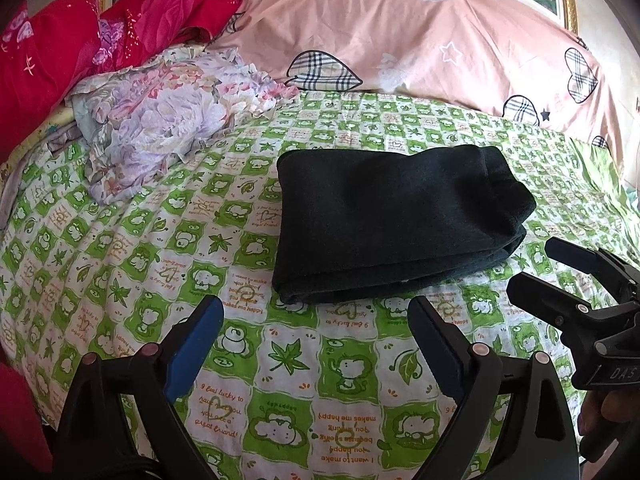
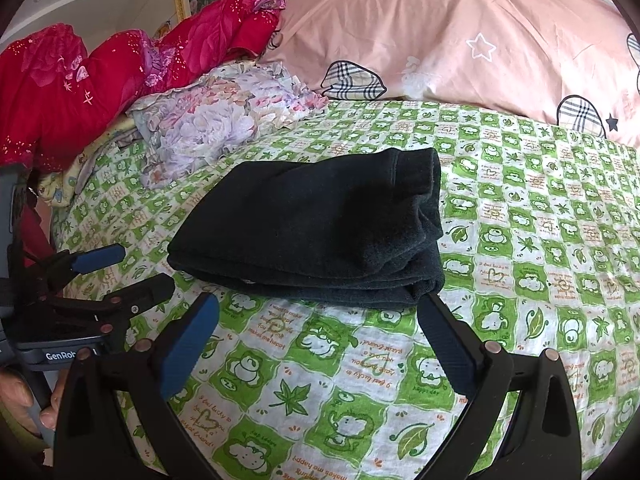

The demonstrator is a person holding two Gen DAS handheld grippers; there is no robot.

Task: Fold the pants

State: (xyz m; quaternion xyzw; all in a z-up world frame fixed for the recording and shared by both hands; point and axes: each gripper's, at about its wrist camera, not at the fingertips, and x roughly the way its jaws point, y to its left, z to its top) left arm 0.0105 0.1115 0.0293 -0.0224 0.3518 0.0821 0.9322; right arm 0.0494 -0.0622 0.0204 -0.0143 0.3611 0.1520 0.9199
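Green-checked sheet (image 1: 280, 380) under thick, folded dark pants (image 1: 392, 220)

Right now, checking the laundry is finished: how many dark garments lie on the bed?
1. The folded dark pants lie mid-sheet on the green patterned sheet, just beyond both open grippers. Others might hide under the floral bedding.

Pants (image 1: 392, 220): dark, matt, fleecy knit cloth. Bed sheet (image 1: 280, 360): thin printed woven cloth, matt, lightly creased. Pink pillow (image 1: 400, 40): smooth cloth. Red quilt (image 1: 60, 60): satin-like cloth, slight sheen, glittery specks. Left tongs (image 1: 316, 336): matt black plastic arms, blue ribbed pads, copper-coloured metal rivets.
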